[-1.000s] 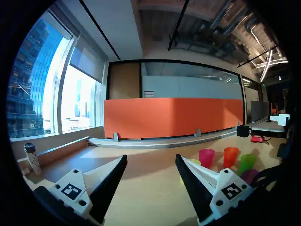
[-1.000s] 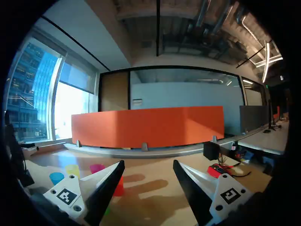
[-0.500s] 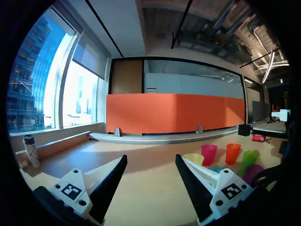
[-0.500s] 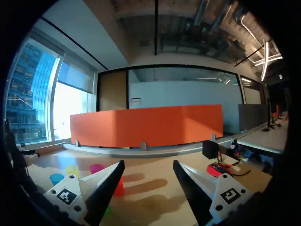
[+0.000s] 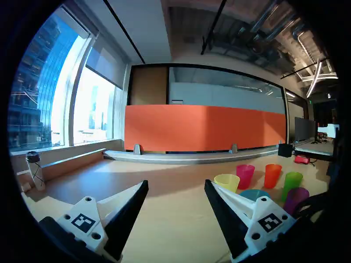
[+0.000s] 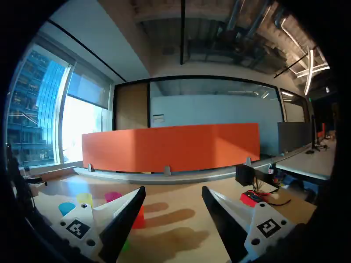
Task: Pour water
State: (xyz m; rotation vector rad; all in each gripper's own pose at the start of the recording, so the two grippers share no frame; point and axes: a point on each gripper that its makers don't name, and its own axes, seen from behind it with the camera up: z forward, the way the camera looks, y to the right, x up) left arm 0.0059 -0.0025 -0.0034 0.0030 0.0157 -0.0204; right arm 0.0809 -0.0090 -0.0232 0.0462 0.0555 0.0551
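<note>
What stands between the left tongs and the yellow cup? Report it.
Nothing visible does. The left tongs are open above bare table, and the yellow cup stands just past their right-hand finger, nearer than the pink cup.

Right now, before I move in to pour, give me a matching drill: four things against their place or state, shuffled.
1 yellow cup
2 teal cup
3 orange partition
4 left gripper

a jaws open, empty
b leftmost cup
c upright behind the cups
d partly hidden behind the gripper

Pairs: 1-b, 2-d, 3-c, 4-a
</note>
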